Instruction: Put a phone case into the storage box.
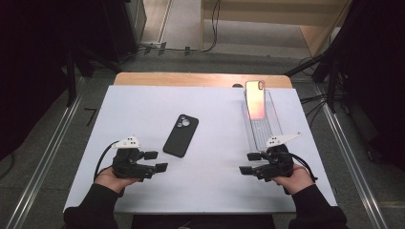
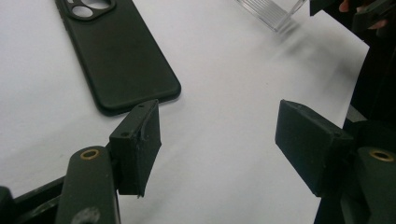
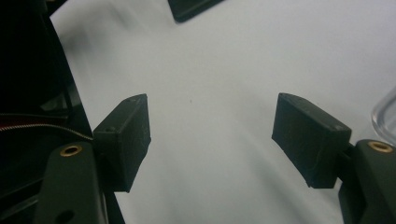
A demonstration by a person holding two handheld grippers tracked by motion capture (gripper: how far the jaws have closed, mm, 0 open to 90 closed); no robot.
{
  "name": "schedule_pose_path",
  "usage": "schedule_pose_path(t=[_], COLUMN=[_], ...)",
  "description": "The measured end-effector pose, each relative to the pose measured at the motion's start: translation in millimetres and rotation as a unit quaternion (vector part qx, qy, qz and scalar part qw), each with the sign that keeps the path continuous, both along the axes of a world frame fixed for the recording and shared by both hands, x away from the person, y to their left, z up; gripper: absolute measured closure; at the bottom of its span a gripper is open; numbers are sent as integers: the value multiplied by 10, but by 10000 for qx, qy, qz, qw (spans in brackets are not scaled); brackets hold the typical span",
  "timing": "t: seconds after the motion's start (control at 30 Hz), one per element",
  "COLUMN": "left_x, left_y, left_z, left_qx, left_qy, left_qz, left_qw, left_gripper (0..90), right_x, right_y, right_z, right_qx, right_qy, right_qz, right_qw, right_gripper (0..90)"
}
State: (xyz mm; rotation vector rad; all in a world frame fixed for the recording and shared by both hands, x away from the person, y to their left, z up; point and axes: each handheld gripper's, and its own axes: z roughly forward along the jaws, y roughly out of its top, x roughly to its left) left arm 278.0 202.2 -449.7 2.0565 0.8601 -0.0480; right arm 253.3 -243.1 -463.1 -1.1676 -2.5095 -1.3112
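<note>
A black phone (image 1: 181,135) lies back up on the white board (image 1: 205,191), its camera end away from me. In the left gripper view the black phone (image 2: 116,56) lies just beyond the left jaw. My left gripper (image 1: 156,161) (image 2: 222,140) stands open near the front left, with bare board between its jaws. An orange-pink phone (image 1: 255,99) leans upright at the far end of a clear plastic stand (image 1: 263,126) on the right. My right gripper (image 1: 249,163) (image 3: 212,135) is open just in front of that stand, jaws pointing left, nothing between them.
The stand's near end (image 2: 273,9) and the other gripper (image 2: 369,14) show at the top of the left gripper view. A curved clear edge (image 3: 385,114) sits right of the right jaw. A wooden table edge (image 1: 200,79) lies behind the board; metal rails (image 1: 353,157) flank it.
</note>
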Motion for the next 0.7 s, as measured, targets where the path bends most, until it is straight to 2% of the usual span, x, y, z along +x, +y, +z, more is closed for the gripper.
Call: schedule_pose_path(t=[0.2,0.33,0.53,0.67,0.7], left_x=[-8,17,89,147,163], left_y=[5,-1,-54,-91,-102], left_z=[-16,-20,35,60,61], left_qx=[-84,-14,57,20,12], left_qy=[-43,-9,118,111,93], left_qz=[60,92,259,186,163], left_qw=[9999,10000,9996,9998,9998], left_gripper=[310,308,267,265,242], right_x=[-55,-48,-35,-33,-34], right_y=[-85,-131,-125,-127,-129], right_z=[-70,-98,-96,-92,-94], right_qx=[-193,-170,-181,-174,-179], right_qy=[-9,99,94,115,101], right_qz=[-14,-68,-49,-51,-47], right_qw=[9998,9998,9998,9998,9998], right_gripper=[244,244,244,244,244])
